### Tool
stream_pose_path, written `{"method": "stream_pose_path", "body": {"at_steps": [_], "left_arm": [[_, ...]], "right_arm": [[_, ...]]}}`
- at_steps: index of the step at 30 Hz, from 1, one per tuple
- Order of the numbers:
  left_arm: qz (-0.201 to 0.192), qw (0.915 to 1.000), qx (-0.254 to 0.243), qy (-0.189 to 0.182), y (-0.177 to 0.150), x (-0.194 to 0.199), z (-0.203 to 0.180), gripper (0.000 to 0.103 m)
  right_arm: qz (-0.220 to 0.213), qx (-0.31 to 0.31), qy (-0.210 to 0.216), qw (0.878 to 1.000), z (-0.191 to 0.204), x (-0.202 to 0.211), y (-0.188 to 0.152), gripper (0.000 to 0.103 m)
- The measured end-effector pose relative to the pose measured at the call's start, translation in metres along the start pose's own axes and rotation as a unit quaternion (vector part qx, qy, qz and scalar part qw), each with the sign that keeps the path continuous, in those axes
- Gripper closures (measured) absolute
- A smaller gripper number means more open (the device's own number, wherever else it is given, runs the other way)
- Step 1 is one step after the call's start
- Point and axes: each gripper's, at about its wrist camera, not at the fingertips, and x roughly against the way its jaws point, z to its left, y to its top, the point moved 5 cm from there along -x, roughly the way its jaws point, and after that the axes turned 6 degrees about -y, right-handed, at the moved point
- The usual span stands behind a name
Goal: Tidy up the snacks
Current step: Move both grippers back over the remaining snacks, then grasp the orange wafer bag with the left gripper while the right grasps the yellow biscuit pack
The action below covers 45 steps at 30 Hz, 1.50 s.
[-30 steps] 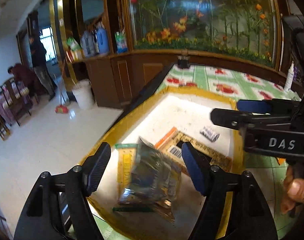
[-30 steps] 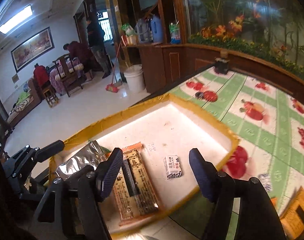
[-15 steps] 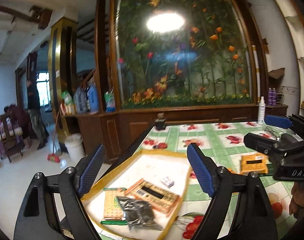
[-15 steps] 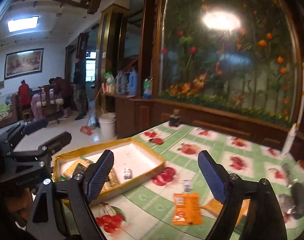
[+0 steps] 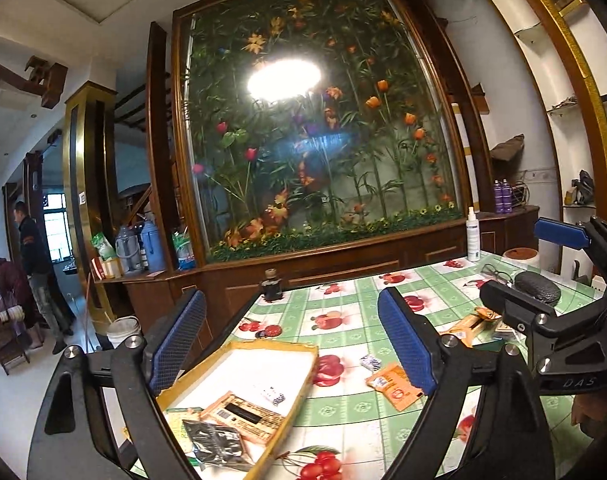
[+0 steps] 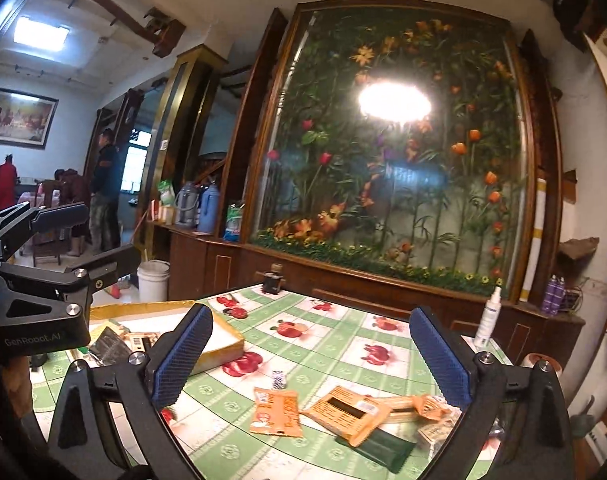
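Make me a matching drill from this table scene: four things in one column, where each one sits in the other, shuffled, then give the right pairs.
Things:
1. silver foil packet
2. white spray bottle
3. orange flat sachet
4. dark green packet

Places:
A. lying alone on the tablecloth, outside the tray
B. standing upright at the table's far edge
C. inside the yellow-rimmed tray, at its near end
D. partly under an orange windowed packet

Pairs: 1-C, 2-B, 3-A, 4-D
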Motion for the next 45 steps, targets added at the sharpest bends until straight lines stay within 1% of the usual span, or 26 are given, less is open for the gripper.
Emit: {"method": "stream_pose_path", "body": {"at_steps": [6, 11, 18, 22, 29, 31, 33, 35, 37, 39, 42, 45], "left_arm": [[0.011, 0.9997, 0.011, -0.018, -0.002, 0.001, -0.012, 0.014], [0.035, 0.9985, 0.024, -0.035, -0.008, -0.005, -0.021, 0.014], [0.049, 0.9976, 0.020, -0.044, -0.015, -0.011, -0.032, 0.014], [0.071, 0.9958, 0.025, -0.051, -0.022, -0.019, -0.033, 0.014], [0.116, 0.9902, 0.044, -0.063, -0.038, -0.035, -0.037, 0.014], [0.140, 0.9876, 0.041, -0.056, -0.045, -0.043, -0.039, 0.014], [0.175, 0.9830, 0.036, -0.045, -0.055, -0.056, -0.040, 0.014], [0.218, 0.9743, 0.038, -0.040, -0.067, -0.072, -0.043, 0.014], [0.255, 0.9648, 0.047, -0.046, -0.079, -0.085, -0.046, 0.014], [0.285, 0.9549, 0.060, -0.060, -0.090, -0.098, -0.052, 0.014], [0.321, 0.9402, 0.075, -0.085, -0.106, -0.115, -0.065, 0.014], [0.342, 0.9310, 0.078, -0.101, -0.113, -0.131, -0.080, 0.014]], "right_arm": [[0.000, -0.014, -0.027, 1.000, -0.025, 0.015, -0.009, 0.002], [0.019, -0.014, -0.044, 0.999, -0.038, 0.015, -0.019, 0.002], [0.034, -0.023, -0.058, 0.997, -0.053, 0.017, -0.033, 0.002], [0.045, -0.027, -0.063, 0.997, -0.061, 0.016, -0.039, 0.002], [0.069, -0.027, -0.079, 0.994, -0.071, 0.009, -0.051, 0.002], [0.076, -0.030, -0.077, 0.994, -0.074, 0.007, -0.054, 0.002], [0.096, -0.045, -0.066, 0.992, -0.080, 0.002, -0.059, 0.002], [0.138, -0.064, -0.050, 0.987, -0.090, -0.010, -0.069, 0.002], [0.192, -0.078, -0.038, 0.978, -0.098, -0.025, -0.084, 0.002], [0.228, -0.097, -0.032, 0.968, -0.108, -0.034, -0.099, 0.002], [0.263, -0.131, -0.021, 0.956, -0.122, -0.042, -0.117, 0.002], [0.279, -0.143, -0.012, 0.950, -0.129, -0.047, -0.128, 0.002]]}}
